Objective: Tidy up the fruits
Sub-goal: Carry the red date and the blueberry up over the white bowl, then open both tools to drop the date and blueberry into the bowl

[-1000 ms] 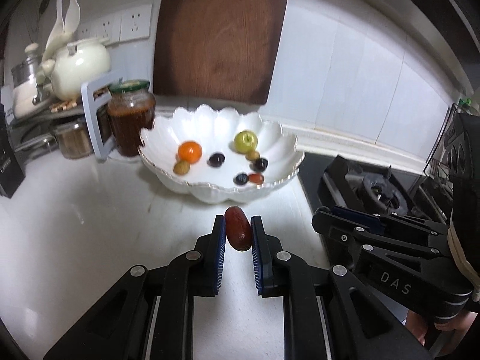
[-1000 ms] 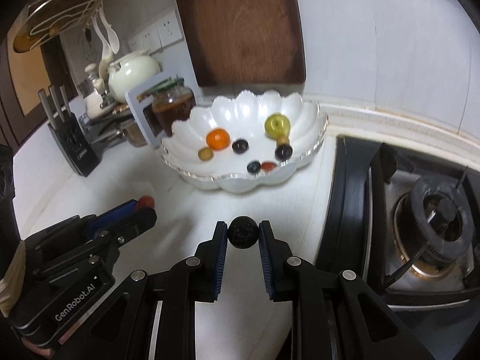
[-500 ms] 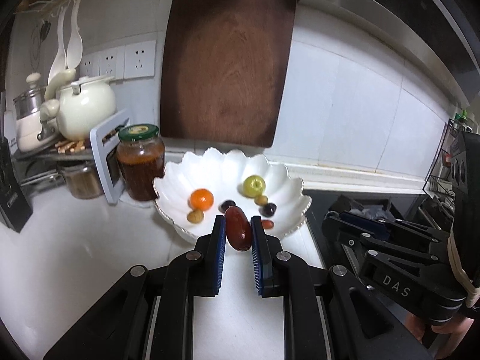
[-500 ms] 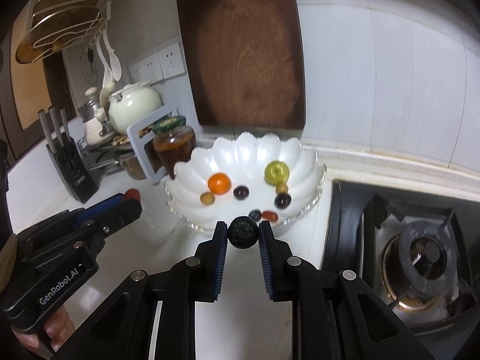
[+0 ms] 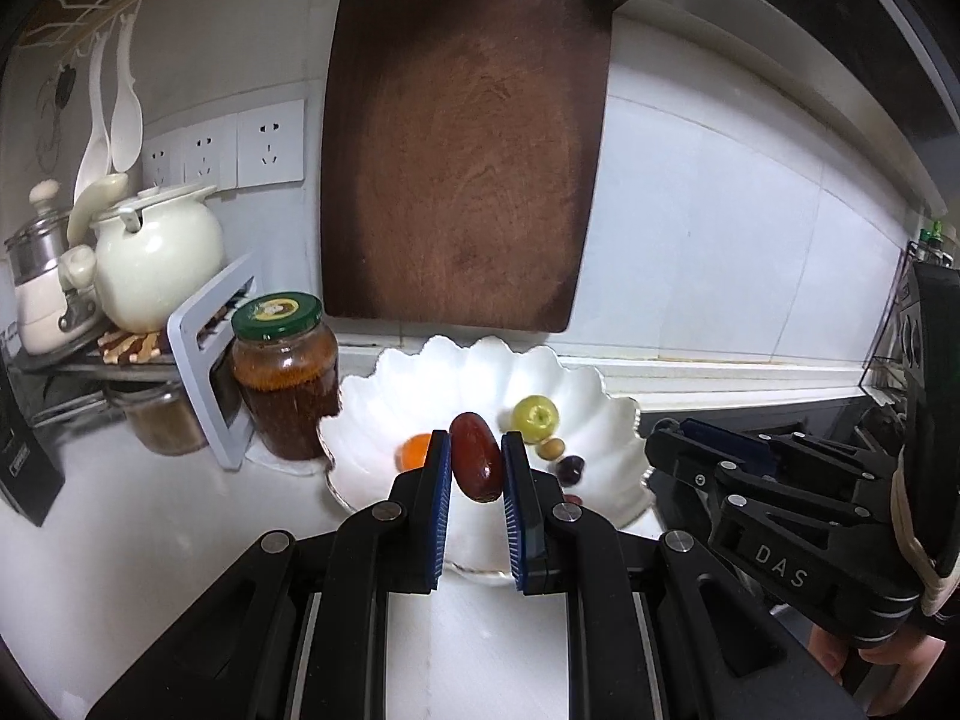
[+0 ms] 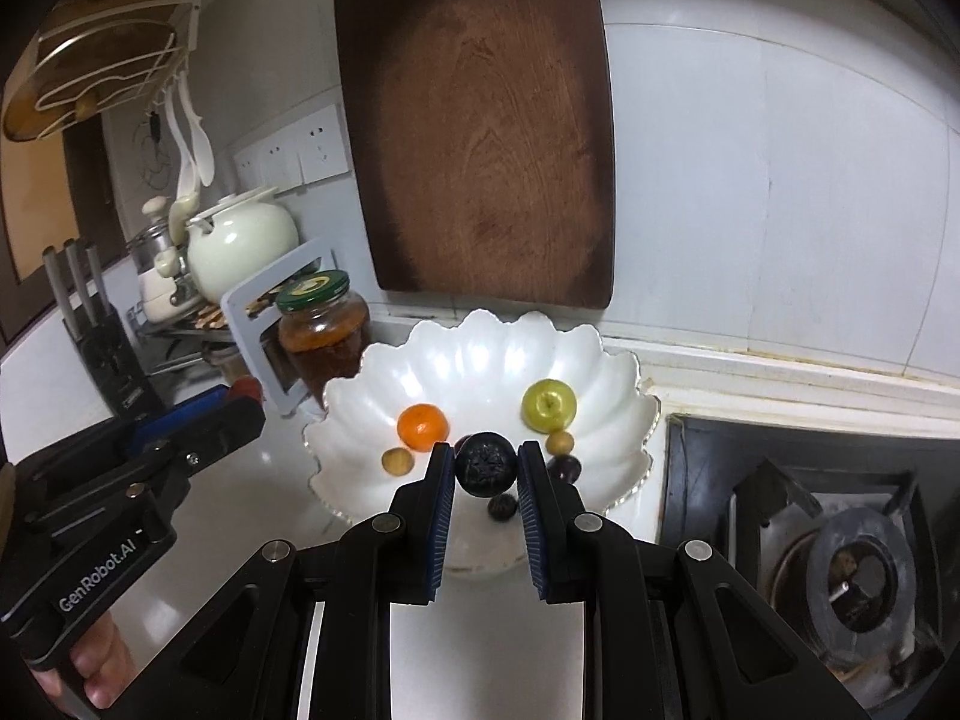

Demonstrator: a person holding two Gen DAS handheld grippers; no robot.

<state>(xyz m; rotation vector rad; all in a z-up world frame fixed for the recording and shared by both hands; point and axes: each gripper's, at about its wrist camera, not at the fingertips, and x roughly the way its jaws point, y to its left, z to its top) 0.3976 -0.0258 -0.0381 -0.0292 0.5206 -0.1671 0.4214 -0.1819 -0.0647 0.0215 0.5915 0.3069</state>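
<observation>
The left claw (image 5: 477,468) is clamped on a dark red oblong fruit (image 5: 476,465), its long axis upright between the pads. The right claw (image 6: 485,465) grips a round black fruit (image 6: 485,464) the same way. Both hover over the near rim of the white scalloped bowl (image 6: 480,348) on the worktop, with the bowl's floor ahead and below, so each likely needs only a short reach forward. The orange (image 6: 423,426) and green apple (image 6: 548,405) sit deeper in
</observation>
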